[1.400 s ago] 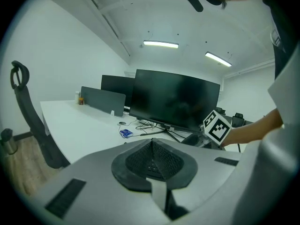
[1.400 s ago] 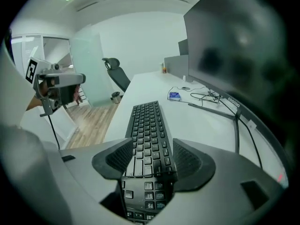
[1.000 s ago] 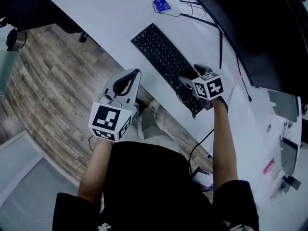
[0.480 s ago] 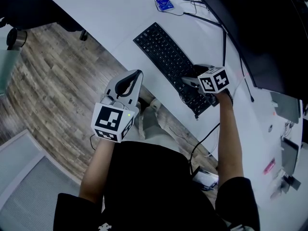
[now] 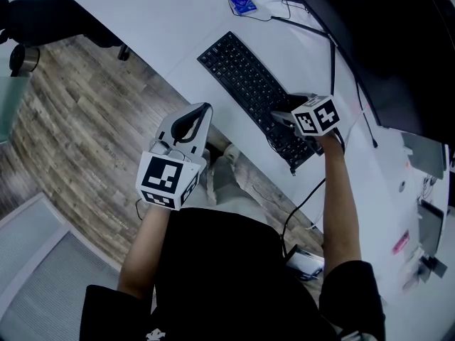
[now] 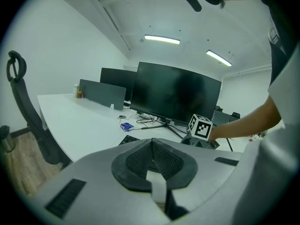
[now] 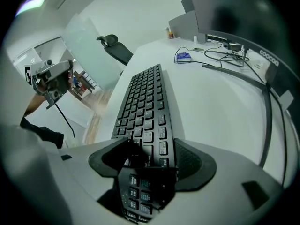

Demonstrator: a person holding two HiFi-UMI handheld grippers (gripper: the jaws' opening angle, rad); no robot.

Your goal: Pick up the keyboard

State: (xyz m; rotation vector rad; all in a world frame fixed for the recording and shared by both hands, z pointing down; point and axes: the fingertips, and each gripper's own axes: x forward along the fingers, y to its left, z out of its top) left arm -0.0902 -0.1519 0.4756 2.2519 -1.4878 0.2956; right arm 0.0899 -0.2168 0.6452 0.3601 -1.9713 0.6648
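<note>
My right gripper [image 5: 288, 111] is tipped steeply down over the near right end of the keyboard [image 5: 249, 80]; its jaws stand wide and have just been closing in, with that end of the keyboard between them. In the right gripper view the pads sit at the two long edges, the right one just beside its edge; I cannot see them pressing yet. The keyboard is black and lies flat on the white surface [image 5: 178, 20], running aslant from far left to near right, its near end close to the surface's edge.

My left gripper [image 5: 200, 112] hangs off to the left, out past that edge and above the wooden floor [image 5: 78, 119]; its jaws are closed tip to tip with nothing between them. It is well apart from the keyboard.

Beyond the keyboard's far end lies a small blue packet [image 5: 243, 4] among thin black cables [image 5: 284, 21]; to the right a large dark monitor [image 5: 384, 41] stands over the surface. A black chair [image 5: 43, 16] sits at the far left, beside the surface.
</note>
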